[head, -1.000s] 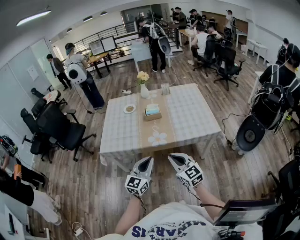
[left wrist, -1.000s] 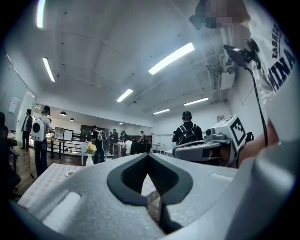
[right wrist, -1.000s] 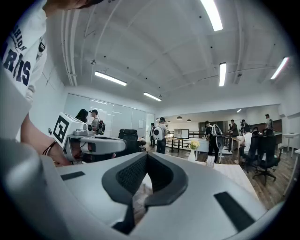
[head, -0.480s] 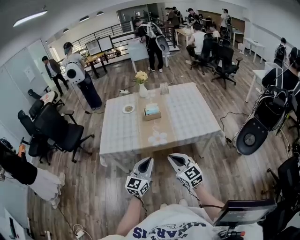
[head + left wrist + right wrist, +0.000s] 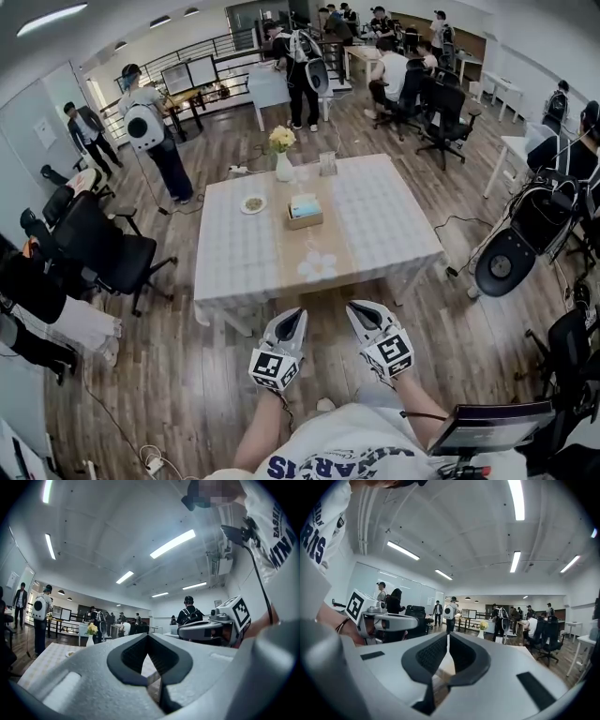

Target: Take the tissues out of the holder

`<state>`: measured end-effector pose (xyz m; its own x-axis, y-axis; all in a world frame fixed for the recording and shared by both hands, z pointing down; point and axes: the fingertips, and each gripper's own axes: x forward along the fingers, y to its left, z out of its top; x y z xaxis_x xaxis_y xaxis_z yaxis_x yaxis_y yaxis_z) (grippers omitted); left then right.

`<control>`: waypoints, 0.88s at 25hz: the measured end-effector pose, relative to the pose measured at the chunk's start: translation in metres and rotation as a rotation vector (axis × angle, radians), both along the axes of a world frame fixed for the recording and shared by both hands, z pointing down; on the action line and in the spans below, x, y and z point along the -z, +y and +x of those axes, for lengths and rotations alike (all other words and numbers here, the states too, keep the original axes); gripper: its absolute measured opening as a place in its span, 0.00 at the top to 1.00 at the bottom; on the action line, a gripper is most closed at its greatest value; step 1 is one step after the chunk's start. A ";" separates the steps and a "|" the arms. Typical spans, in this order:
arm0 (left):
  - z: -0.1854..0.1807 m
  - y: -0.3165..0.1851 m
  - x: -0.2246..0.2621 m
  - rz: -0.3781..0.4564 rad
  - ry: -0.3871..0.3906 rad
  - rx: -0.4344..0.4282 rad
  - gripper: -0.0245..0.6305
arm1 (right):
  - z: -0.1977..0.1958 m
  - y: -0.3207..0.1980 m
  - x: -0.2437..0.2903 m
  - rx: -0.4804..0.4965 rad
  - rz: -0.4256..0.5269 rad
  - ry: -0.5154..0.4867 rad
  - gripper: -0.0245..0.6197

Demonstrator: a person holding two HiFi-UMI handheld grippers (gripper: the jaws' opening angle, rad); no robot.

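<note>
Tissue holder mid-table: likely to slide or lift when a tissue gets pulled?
The tissue holder looks like a small, low box, so probably light; it may lift or slide on the tablecloth. Low and squat, so tipping seems unlikely. The tissues should be floppy.

Tissue holder (image 5: 304,214) ctr of table (image 5: 384,234) — plate (image 5: 252,203) to its left, vase (image 5: 284,168) behind, glass (image 5: 328,164) right of vase.
</note>
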<state>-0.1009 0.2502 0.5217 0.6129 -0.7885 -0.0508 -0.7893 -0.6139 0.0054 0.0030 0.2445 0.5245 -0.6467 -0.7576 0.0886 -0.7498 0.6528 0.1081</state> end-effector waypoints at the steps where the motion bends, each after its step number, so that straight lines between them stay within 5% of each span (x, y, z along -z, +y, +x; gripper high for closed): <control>1: -0.004 -0.004 -0.001 -0.001 0.007 0.002 0.96 | 0.000 -0.004 -0.001 -0.015 -0.005 -0.003 0.95; 12: -0.026 -0.042 -0.028 -0.066 0.057 0.023 0.96 | -0.006 -0.057 -0.028 -0.027 -0.070 0.028 0.95; 22: -0.016 -0.192 -0.037 -0.090 0.057 0.086 0.96 | 0.014 -0.223 -0.040 -0.013 -0.072 -0.031 0.95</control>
<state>-0.1170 0.0584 0.5590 0.5408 -0.8411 -0.0099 -0.8360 -0.5388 0.1040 0.0175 0.0212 0.5644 -0.6399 -0.7585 0.1233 -0.7607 0.6480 0.0379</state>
